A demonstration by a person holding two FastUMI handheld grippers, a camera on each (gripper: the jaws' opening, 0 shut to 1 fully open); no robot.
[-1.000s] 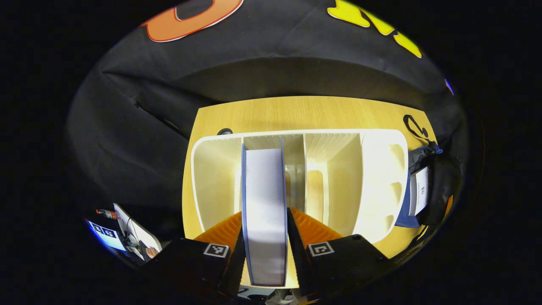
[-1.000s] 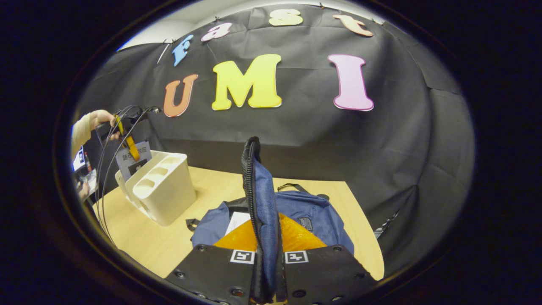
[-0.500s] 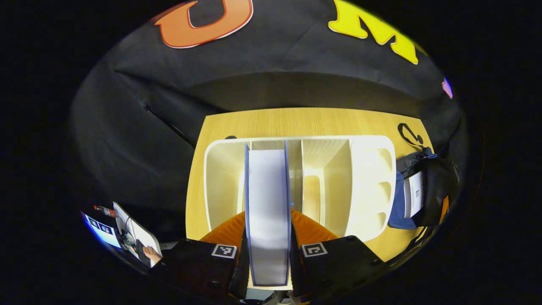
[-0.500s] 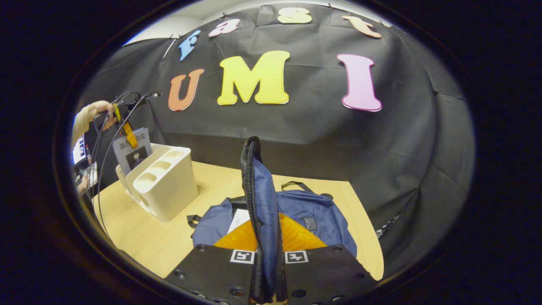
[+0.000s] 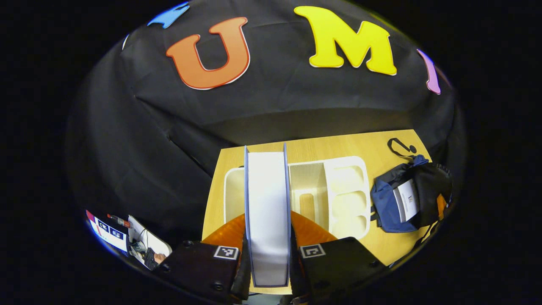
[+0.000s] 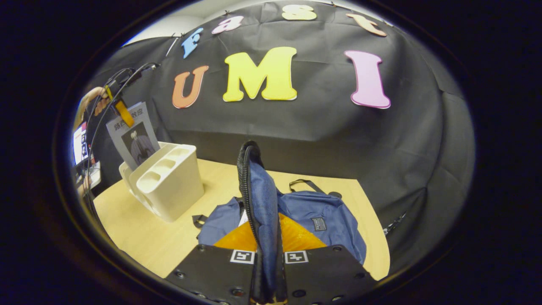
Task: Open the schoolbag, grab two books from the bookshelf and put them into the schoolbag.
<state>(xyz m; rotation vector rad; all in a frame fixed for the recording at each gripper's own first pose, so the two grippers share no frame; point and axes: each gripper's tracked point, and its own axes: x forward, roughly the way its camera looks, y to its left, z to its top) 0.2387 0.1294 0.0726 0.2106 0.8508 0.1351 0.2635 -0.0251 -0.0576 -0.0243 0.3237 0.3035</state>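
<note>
Left tongs (image 5: 267, 254) clamp book (image 5: 267, 203) above bookshelf (image 5: 338, 195).

In the left gripper view we are looking steeply down from above onto the bookshelf (image 5: 334, 195) and table (image 5: 338, 142). In the right gripper view we are sitting low and close, facing the back wall across the schoolbag (image 6: 322, 216). Both views are sharing bookshelf, schoolbag and table.

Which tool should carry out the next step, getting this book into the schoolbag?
Left, probably. The left tool is already shut on the book, lifted above the bookshelf. The right tool is busy pinching the schoolbag flap up, keeping it open.
</note>
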